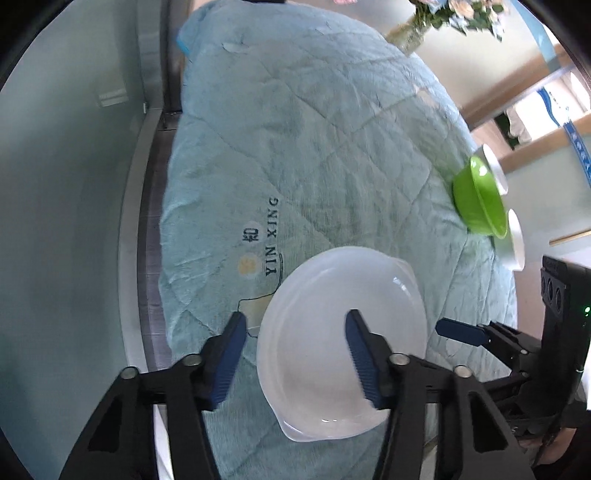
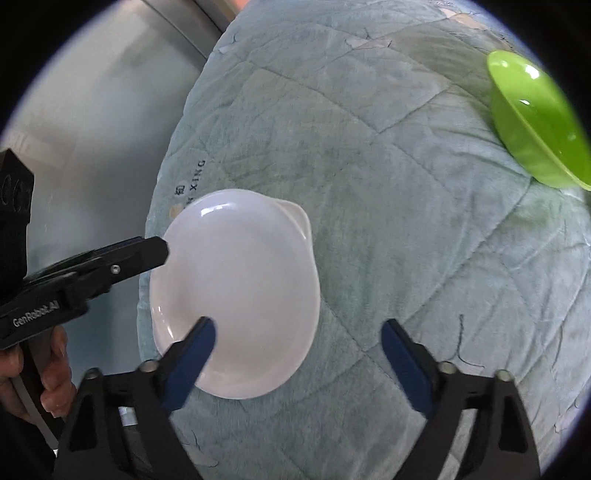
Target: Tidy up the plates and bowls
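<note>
A white bowl [image 1: 341, 343] with small lip handles sits on the teal quilted cloth [image 1: 314, 147]. My left gripper [image 1: 295, 321] is open, its jaws either side of the bowl's near-left rim, one finger over the bowl's inside. My right gripper [image 2: 297, 332] is open, its left finger over the same white bowl [image 2: 240, 291], which lies low left in the right wrist view. A green bowl [image 1: 480, 199] stands at the cloth's far right edge and also shows in the right wrist view [image 2: 535, 122]. Two white dishes [image 1: 517, 236] lie beside the green bowl.
The cloth [image 2: 406, 184] covers a table beside a grey wall [image 1: 74, 184]. A vase of flowers [image 1: 436, 22] stands at the far end. The right gripper's body [image 1: 517, 339] shows at right in the left wrist view.
</note>
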Demonstrator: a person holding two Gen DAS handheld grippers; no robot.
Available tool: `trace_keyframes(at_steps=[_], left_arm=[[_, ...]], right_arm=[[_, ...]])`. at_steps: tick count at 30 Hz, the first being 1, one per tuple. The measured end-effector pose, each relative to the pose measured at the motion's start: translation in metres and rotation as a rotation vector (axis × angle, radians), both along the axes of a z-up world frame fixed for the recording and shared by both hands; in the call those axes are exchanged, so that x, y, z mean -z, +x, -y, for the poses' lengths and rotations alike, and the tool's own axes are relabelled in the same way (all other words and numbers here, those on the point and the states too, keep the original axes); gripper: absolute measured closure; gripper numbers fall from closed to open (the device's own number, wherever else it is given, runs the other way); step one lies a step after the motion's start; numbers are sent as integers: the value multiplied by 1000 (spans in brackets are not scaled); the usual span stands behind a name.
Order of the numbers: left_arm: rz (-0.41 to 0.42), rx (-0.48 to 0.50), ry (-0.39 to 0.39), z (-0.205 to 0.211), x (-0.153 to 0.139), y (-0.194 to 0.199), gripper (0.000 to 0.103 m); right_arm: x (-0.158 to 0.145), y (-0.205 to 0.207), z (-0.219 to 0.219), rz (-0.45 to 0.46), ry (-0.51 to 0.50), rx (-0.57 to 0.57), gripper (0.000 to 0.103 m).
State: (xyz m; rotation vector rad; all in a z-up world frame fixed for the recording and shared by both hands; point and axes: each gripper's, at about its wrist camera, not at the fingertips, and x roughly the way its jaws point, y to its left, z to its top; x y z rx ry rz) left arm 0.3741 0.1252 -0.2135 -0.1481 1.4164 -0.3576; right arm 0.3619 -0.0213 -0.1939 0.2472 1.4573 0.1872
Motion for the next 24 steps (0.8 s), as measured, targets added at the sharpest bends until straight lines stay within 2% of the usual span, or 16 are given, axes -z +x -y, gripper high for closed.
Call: trace_keyframes(at_steps=[2,5,11,15,21,24], left_arm=[[-17,13,9,2,7,1,63],[-23,15,31,3,13,2,74],[-44,19,62,3,19,3,96],[-60,26,72,4,25,3,97],[-87,16,44,-1,27,5,97],[-81,34,68,3,26,3,97]], right_arm=[[5,1,-3,-3,6,5,40],[10,1,-8,-9,0,13,56],[12,2,-14,-6,-36,32,75],[18,8,-11,-30,-20,75,82],[17,7,-12,-35,-39,63,83],[18,7,-14,-35,-36,72,83]])
